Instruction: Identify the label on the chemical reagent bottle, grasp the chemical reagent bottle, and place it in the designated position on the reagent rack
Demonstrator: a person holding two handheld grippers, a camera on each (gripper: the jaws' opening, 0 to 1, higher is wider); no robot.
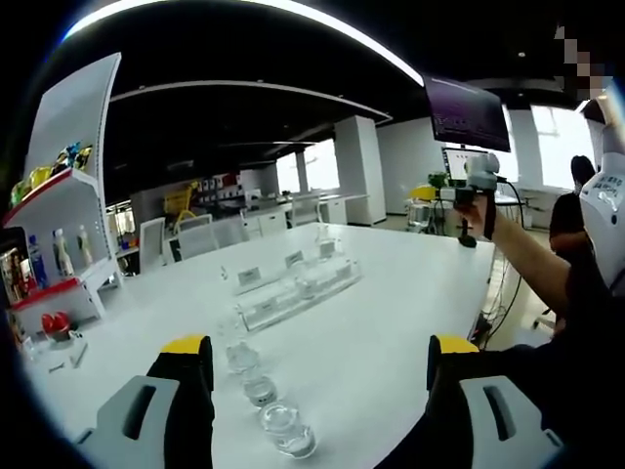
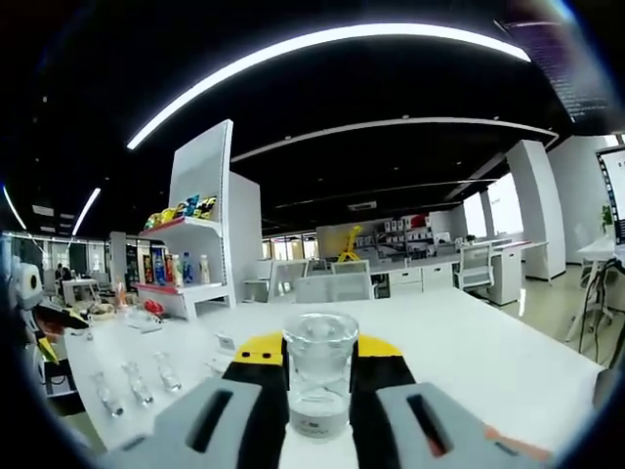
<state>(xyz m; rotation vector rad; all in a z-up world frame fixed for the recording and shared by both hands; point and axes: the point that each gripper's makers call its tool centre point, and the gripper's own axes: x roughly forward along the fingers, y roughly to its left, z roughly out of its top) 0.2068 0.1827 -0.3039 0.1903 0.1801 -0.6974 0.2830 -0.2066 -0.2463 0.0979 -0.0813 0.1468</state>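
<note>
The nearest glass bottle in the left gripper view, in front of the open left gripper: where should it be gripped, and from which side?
Probably grip the nearest glass bottle around its body below the stopper, coming level from the near side. It stands upright, and another bottle close behind suggests closing the left gripper across the row.

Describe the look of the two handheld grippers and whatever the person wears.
The left gripper has two grey jaws with slotted bodies, black inner faces and yellow tips. The right gripper is built alike: grey slotted jaws, black inner sides, yellow tips. Seen from the left gripper view, the right gripper has a pale grey rounded top on a black handle. The person's sleeve is dark.
</note>
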